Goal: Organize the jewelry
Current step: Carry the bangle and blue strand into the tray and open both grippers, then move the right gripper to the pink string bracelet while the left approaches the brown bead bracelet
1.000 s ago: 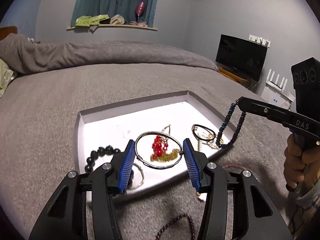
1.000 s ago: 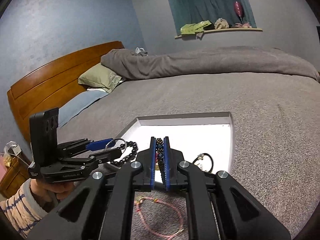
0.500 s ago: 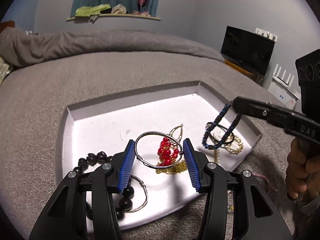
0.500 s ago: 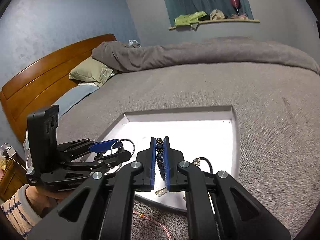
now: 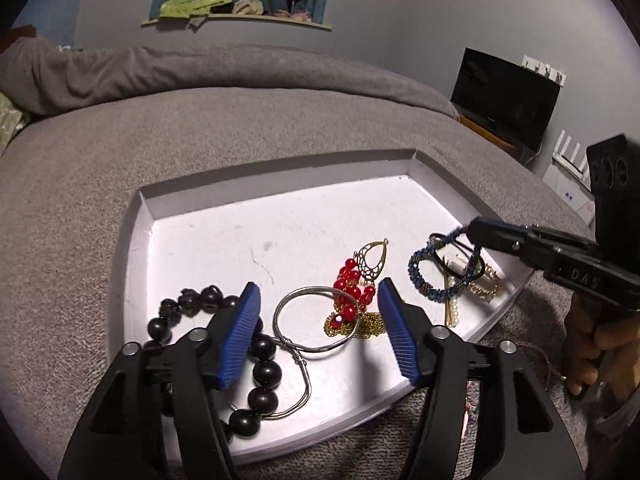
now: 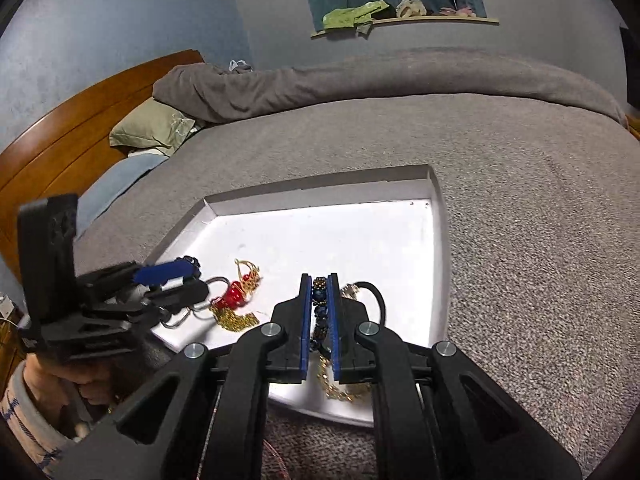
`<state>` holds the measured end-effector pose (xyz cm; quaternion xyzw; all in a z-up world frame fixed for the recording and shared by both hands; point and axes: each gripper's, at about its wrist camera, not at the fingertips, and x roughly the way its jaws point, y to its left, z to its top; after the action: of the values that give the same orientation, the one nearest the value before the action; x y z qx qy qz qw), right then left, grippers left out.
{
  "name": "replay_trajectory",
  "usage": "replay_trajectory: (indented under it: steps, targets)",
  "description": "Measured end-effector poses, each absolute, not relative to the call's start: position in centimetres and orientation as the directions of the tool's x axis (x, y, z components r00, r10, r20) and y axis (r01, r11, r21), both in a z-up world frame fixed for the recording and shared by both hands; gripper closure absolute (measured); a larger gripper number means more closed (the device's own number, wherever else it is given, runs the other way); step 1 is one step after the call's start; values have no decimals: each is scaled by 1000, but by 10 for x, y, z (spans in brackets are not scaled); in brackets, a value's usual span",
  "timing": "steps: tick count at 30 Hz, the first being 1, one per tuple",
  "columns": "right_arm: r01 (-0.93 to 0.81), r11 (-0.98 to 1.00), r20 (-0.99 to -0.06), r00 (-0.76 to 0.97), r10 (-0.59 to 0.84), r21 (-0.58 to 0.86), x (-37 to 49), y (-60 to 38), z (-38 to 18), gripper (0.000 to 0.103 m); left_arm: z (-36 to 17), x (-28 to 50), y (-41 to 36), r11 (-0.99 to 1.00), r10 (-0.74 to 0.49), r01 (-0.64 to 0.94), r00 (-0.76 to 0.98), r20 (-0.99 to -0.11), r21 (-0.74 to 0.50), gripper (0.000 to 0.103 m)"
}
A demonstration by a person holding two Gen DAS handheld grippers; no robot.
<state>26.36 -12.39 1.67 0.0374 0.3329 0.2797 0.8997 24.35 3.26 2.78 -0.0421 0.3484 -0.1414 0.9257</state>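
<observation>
A white tray [image 5: 280,220] lies on the grey bed. My left gripper [image 5: 318,334] is open just above the tray; a silver bangle [image 5: 312,326] lies on the tray floor between its fingers, apart from both pads. Beside it lie a red bead piece with a gold chain [image 5: 352,300], black beads [image 5: 262,372] and a second silver ring. My right gripper [image 6: 319,320] is shut on a blue beaded bracelet [image 6: 319,312], which hangs down onto the tray's right corner [image 5: 436,280] over a black band and gold pieces.
The tray's [image 6: 360,216] far half is bare white. A thin pink cord [image 5: 548,364] lies on the blanket near the tray's right corner. Pillows [image 6: 152,132] and a wooden headboard stand at the bed's far left. A dark TV [image 5: 504,100] stands at the right.
My left gripper has opened and the silver bangle has dropped from its pads onto the tray. My right gripper has lowered the blue bracelet to the tray's right corner.
</observation>
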Motion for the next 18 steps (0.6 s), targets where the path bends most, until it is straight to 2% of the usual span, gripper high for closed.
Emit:
replay_trajectory:
  steps: [5, 10, 18]
  targets:
    - [-476, 850, -556, 653, 514, 226, 254, -134, 22, 82, 37, 231, 41, 957, -290, 233, 738, -609, -173, 36]
    - [-491, 841, -529, 662, 530, 227, 237, -143, 29, 78, 47, 210, 52, 955, -297, 227, 757, -582, -192, 35]
    - [-548, 815, -536, 639, 552, 187, 202, -140, 28, 71, 52, 165, 72, 943, -331, 258, 746, -577, -208, 35]
